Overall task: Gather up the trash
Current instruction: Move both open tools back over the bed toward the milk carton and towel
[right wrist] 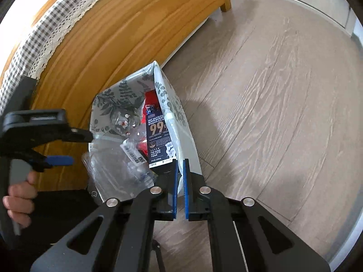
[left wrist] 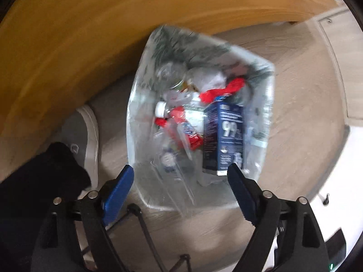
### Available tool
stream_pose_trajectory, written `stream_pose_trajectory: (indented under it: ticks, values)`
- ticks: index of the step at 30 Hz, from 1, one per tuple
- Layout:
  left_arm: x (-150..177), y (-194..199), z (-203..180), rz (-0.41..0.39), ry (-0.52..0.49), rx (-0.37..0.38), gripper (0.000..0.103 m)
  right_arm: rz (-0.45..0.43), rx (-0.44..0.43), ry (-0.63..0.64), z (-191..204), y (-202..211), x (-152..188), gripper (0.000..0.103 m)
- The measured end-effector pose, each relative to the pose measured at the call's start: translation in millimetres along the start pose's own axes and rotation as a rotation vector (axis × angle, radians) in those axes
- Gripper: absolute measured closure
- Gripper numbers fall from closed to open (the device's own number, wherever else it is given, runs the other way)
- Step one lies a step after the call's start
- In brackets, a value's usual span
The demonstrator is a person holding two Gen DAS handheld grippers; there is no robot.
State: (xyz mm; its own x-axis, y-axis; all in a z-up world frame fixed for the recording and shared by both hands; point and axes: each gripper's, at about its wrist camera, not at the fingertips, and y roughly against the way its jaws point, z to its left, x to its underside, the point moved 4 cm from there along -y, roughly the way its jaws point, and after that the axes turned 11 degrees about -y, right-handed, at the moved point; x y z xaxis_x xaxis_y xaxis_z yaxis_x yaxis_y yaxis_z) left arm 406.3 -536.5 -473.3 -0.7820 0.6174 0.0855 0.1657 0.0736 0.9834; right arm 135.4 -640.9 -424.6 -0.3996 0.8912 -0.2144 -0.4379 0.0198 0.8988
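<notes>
A leaf-patterned paper bag [left wrist: 270,95] stands open on the floor beside a wooden cabinet. It holds a dark blue "99%" carton [left wrist: 223,136], red wrappers [left wrist: 224,89], a white-capped bottle [left wrist: 161,108] and clear plastic packaging [left wrist: 172,172]. My left gripper [left wrist: 180,170] is open and empty, hovering over the bag's near rim. In the right wrist view my right gripper [right wrist: 180,162] is shut on the bag's near right wall [right wrist: 179,122], beside the carton [right wrist: 160,136]. The left gripper [right wrist: 68,147] also shows there, at the bag's left side.
The wooden cabinet [right wrist: 109,36] with a checked lace-edged cloth [right wrist: 40,29] stands left of the bag. A grey shoe [left wrist: 88,136] is on the floor by the bag. Pale wood-grain floor [right wrist: 272,95] stretches to the right.
</notes>
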Motion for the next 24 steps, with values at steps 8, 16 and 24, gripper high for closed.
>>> stream_pose_trajectory:
  ticks: [8,16,24]
  values:
    - [31,71,-2,-0.118,-0.076,0.024,0.021,-0.023,-0.008,0.037,18,26,1,0.099]
    - [47,139,-4,-0.286,-0.115,0.086,0.021,-0.076,0.077,0.137,57,67,-8,0.064]
    - [76,252,43,-0.551,-0.202,0.116,0.021,-0.226,0.069,0.281,136,146,-28,0.039]
